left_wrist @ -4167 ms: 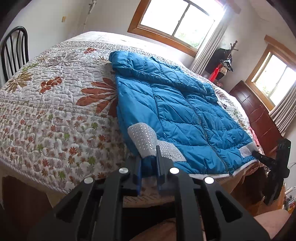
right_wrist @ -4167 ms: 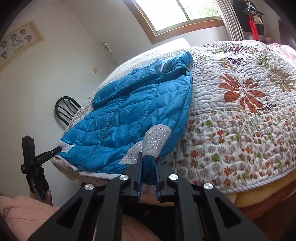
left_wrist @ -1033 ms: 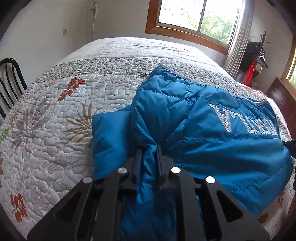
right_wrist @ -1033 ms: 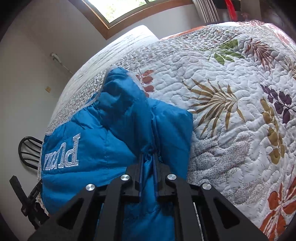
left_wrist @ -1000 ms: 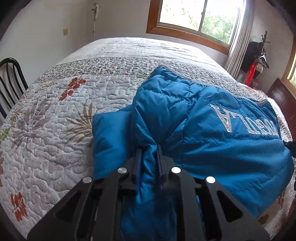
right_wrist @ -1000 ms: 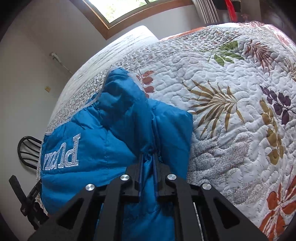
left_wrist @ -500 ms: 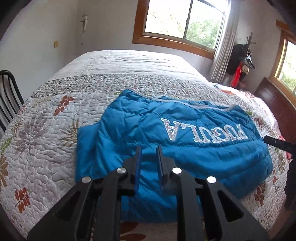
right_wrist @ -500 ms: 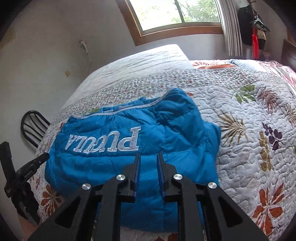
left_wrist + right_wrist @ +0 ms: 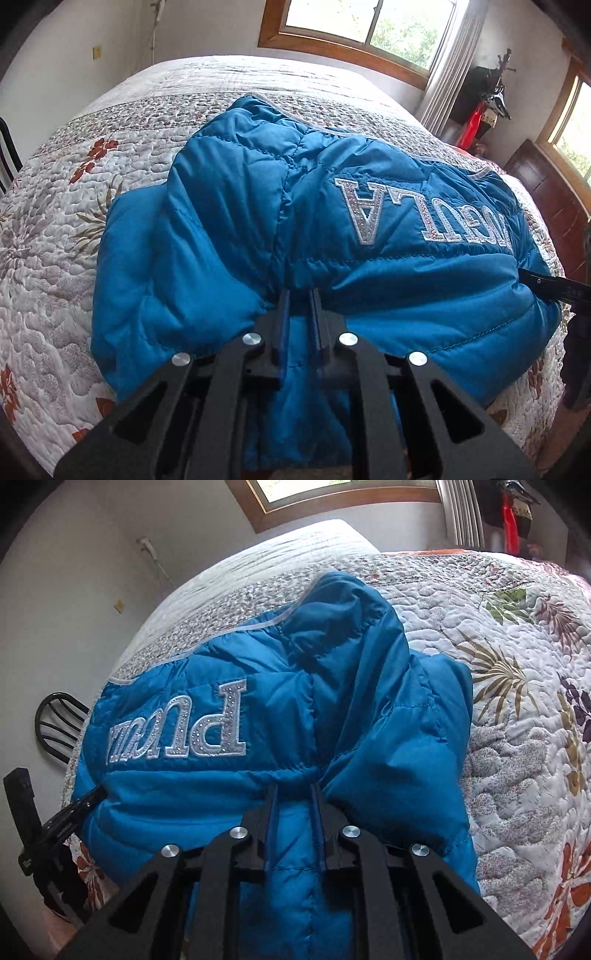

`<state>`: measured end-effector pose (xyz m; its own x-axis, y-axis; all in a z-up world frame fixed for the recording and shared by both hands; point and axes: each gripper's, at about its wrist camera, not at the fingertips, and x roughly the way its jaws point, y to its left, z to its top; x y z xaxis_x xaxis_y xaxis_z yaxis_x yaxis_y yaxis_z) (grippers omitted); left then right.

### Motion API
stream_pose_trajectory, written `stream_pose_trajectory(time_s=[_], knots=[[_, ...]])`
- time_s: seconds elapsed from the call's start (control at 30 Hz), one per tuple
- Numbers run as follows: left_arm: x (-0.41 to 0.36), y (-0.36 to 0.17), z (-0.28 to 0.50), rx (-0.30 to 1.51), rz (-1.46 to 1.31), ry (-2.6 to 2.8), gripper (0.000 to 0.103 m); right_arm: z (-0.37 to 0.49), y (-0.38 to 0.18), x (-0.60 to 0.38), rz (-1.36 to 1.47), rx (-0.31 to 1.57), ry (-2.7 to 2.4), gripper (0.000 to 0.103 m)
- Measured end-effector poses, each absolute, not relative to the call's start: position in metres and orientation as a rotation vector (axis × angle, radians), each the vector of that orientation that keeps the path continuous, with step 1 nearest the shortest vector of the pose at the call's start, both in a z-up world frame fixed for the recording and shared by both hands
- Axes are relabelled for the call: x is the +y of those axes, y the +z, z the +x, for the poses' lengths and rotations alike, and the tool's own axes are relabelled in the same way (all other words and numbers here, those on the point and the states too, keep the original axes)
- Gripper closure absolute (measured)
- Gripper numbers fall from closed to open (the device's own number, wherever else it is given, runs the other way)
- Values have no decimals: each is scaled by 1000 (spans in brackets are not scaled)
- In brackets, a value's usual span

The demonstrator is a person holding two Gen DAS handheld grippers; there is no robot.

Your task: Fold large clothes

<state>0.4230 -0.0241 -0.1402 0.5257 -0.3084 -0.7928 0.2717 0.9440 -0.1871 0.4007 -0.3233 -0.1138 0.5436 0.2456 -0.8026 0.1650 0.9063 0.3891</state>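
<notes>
A blue quilted puffer jacket [image 9: 240,206] with silver lettering lies folded over, back side up, on the floral quilt of the bed [image 9: 55,192]. My left gripper [image 9: 298,295] is shut on a bunched fold at the jacket's near left part. My right gripper [image 9: 293,788] is shut on a bunched fold at its near right part; the jacket [image 9: 351,686] fills that view. Each gripper's fingertips are buried in fabric. The right gripper's tip shows at the right edge of the left wrist view [image 9: 554,286], and the left gripper's in the right wrist view [image 9: 70,818].
A black chair [image 9: 55,723] stands by the bed's left side. Windows [image 9: 369,22] and a curtain are behind the bed. A dark wooden dresser [image 9: 546,192] and a coat stand are at the right. The quilt extends beyond the jacket toward the headboard.
Half a second ago both grippers stood back from the jacket with nothing between the fingers. Now both have moved in and are shut on folds of the jacket's near edge.
</notes>
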Motion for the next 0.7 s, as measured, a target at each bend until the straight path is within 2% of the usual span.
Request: stream_pose_trajectory(time_s=[0.17,0.23,0.3,0.33,0.37,0.4,0.47,0.7], knots=[[-23,-136,421,966,-77,-337,93,398,-109,-323,435,979,45,88],[-18,-128,415,972,-97,-338,93,389,-97,-319,406,955,45,81],[-7,-114,408,934,-112,-329,82,376,-72,-320,388,875,57,63],[1,-106,404,904,-120,-319,69,367,-58,-324,384,824,43,59],[10,-98,401,878,-129,-305,58,360,-48,-331,390,789,23,50],[20,-91,400,857,-144,-291,55,353,-40,-340,405,764,6,41],[41,-84,402,844,-156,-242,38,346,-36,-358,438,741,-10,33],[97,-106,430,957,-254,-225,30,368,-84,-404,629,855,28,28]])
